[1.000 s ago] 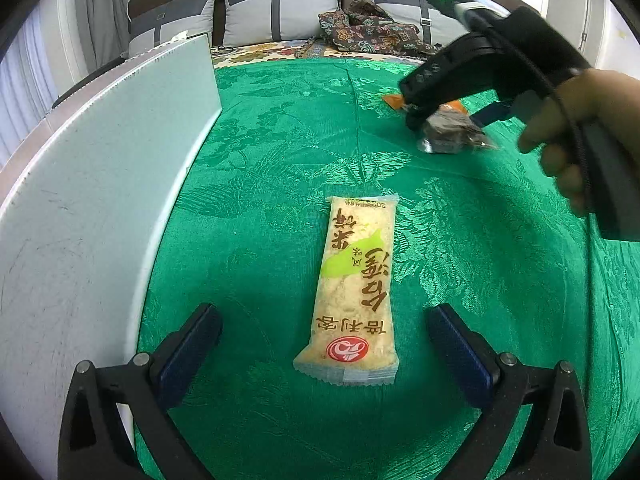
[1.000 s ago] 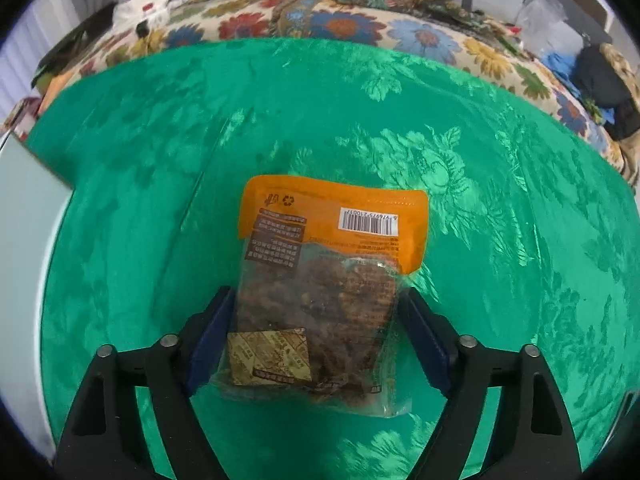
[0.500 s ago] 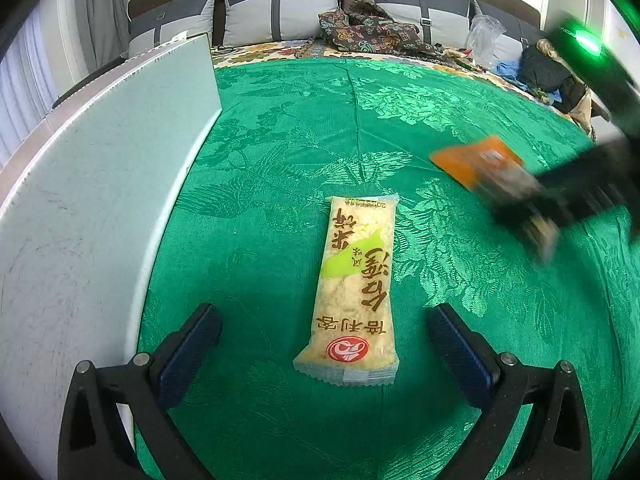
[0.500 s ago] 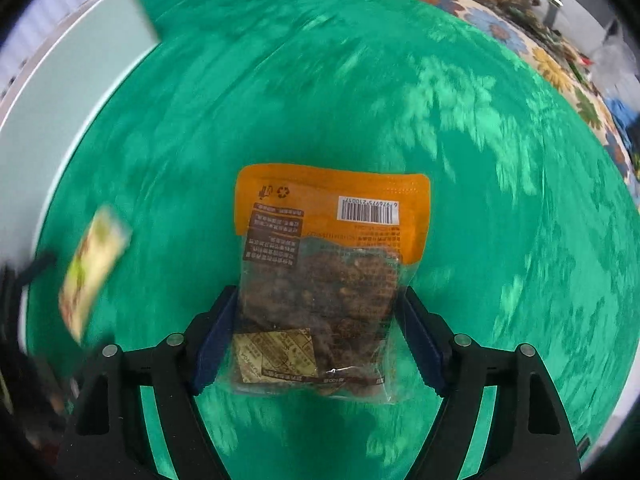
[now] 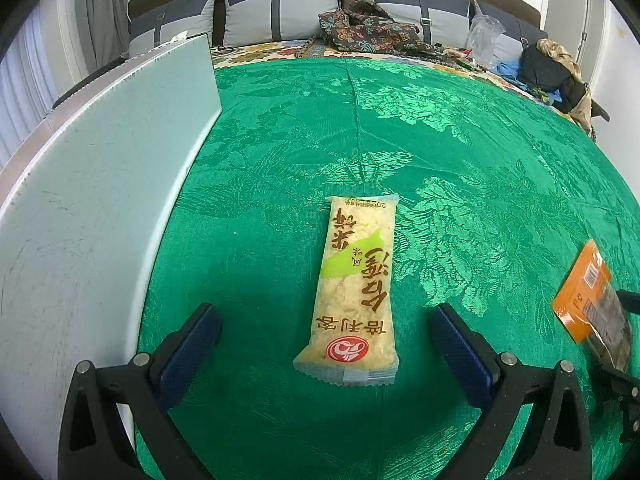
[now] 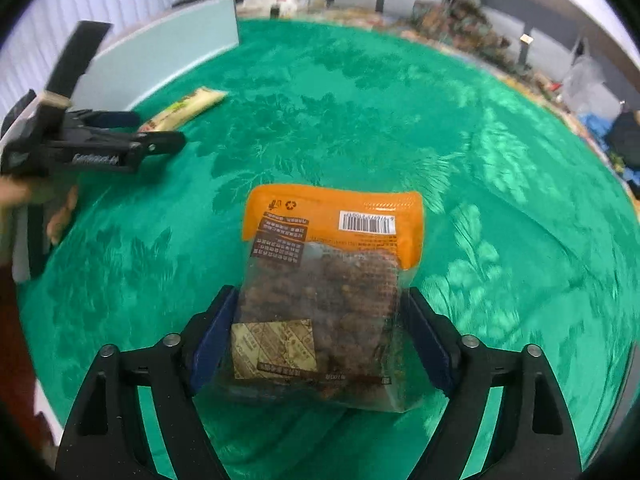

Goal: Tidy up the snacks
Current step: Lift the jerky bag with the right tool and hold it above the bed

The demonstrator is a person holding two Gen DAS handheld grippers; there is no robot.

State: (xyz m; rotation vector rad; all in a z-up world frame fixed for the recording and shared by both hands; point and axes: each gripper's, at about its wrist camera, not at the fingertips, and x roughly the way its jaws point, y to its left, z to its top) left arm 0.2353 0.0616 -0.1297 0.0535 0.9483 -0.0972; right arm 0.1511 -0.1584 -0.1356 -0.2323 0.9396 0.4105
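Observation:
A long yellow rice-cracker packet (image 5: 354, 288) lies flat on the green cloth (image 5: 460, 152), its near end between the fingers of my left gripper (image 5: 324, 348), which is open and not touching it. My right gripper (image 6: 320, 336) is shut on an orange-topped clear snack bag (image 6: 332, 264) of brown pieces and holds it above the cloth. The bag also shows at the right edge of the left wrist view (image 5: 592, 304). The left gripper (image 6: 160, 136) and the yellow packet (image 6: 188, 106) show at the left of the right wrist view.
A pale board (image 5: 92, 184) stands upright along the left side of the cloth. Grey cushions (image 5: 280, 8), patterned fabric (image 5: 368, 28), a plastic bag (image 5: 484, 36) and dark clothes (image 5: 548, 72) lie at the back.
My right gripper has carried the orange bag from the far right of the cloth toward the near right, beside the left gripper. The left gripper and yellow packet have not moved.

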